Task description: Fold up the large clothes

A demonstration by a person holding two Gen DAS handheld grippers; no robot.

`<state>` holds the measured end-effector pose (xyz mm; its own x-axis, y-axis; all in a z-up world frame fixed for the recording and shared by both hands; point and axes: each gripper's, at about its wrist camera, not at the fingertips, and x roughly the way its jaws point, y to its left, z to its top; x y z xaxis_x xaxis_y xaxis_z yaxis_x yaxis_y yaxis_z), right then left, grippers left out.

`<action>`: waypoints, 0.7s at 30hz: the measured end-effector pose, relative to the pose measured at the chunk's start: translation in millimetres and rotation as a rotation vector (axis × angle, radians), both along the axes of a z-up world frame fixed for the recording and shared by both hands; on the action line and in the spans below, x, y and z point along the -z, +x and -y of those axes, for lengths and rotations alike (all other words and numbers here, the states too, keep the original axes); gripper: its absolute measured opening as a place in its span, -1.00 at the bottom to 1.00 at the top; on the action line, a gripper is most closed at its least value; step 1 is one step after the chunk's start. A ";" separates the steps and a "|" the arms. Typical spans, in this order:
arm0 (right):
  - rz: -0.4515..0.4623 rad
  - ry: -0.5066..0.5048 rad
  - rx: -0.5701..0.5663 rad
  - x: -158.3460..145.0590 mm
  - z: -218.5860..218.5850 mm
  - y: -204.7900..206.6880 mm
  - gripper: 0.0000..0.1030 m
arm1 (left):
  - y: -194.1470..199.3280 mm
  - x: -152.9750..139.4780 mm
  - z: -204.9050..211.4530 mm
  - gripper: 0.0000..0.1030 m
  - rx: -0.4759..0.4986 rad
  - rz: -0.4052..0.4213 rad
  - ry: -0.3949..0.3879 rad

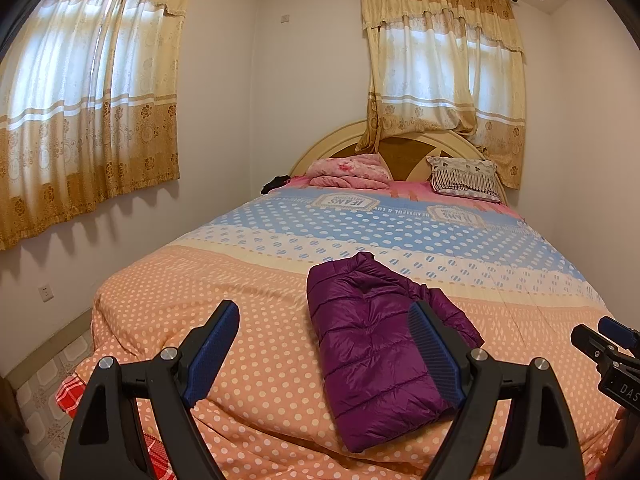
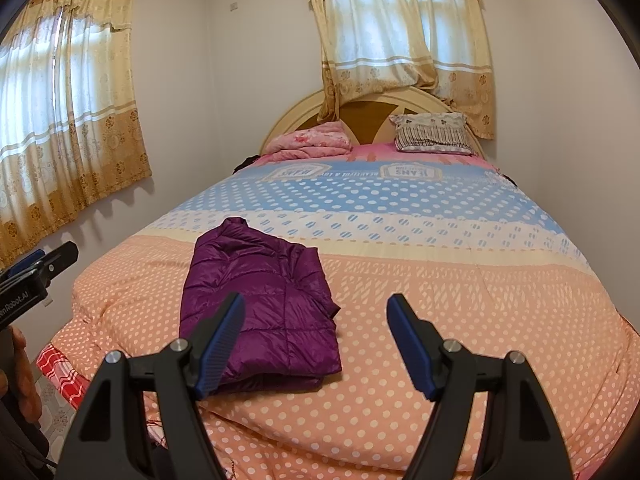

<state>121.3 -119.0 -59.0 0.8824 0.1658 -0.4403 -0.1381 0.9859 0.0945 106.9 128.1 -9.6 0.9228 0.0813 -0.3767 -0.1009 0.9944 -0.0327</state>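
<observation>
A purple quilted puffer jacket [image 1: 368,344] lies folded into a compact bundle on the orange dotted part of the bed cover, near the foot of the bed; it also shows in the right wrist view [image 2: 264,312]. My left gripper [image 1: 324,312] is open and empty, held above the bed's foot, left of the jacket. My right gripper [image 2: 316,304] is open and empty, held above the foot edge, just right of the jacket. The right gripper shows at the right edge of the left wrist view [image 1: 608,340], the left gripper at the left edge of the right wrist view [image 2: 40,264].
The bed [image 1: 224,276] fills the room between white walls. A pink folded blanket [image 1: 348,170] and a striped pillow [image 1: 464,178] lie by the headboard. Curtained windows are on the left wall and behind the headboard. Tiled floor [image 1: 48,384] shows at lower left.
</observation>
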 end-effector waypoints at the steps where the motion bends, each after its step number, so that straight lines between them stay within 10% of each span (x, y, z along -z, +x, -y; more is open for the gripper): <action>1: 0.000 0.000 0.000 -0.2 0.3 0.8 0.48 | 0.0 0.2 0.1 0.68 0.000 0.000 -0.001; 21: 0.000 0.001 -0.001 0.7 -0.1 0.0 0.48 | 4.9 5.1 -3.5 0.68 0.016 -0.031 -0.023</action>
